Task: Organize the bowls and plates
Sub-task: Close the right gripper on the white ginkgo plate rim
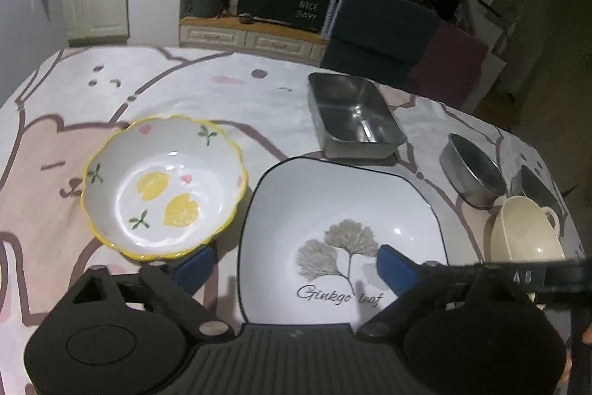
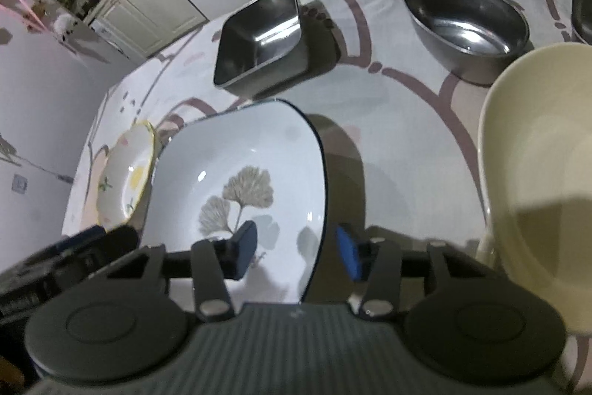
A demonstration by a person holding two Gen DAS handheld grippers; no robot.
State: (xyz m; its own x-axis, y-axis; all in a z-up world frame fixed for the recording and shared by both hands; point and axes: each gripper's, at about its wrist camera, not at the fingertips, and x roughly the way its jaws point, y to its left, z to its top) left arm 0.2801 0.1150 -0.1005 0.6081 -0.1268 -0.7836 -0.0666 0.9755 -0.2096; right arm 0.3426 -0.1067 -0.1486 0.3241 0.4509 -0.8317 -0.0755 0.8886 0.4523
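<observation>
A white square ginkgo-leaf plate lies on the table in front of both grippers; it also shows in the right wrist view. A lemon-pattern bowl with a yellow rim sits just left of it, also seen in the right wrist view. My left gripper is open, its jaws wide over the plate's near left part. My right gripper is open, straddling the plate's right rim. A cream bowl with a handle stands right of the plate, also in the left wrist view.
A rectangular steel tray stands behind the plate. A round steel bowl stands at the back right, with another steel dish at the right edge. The table carries a pink and white cartoon cloth. Cabinets and a dark box lie beyond.
</observation>
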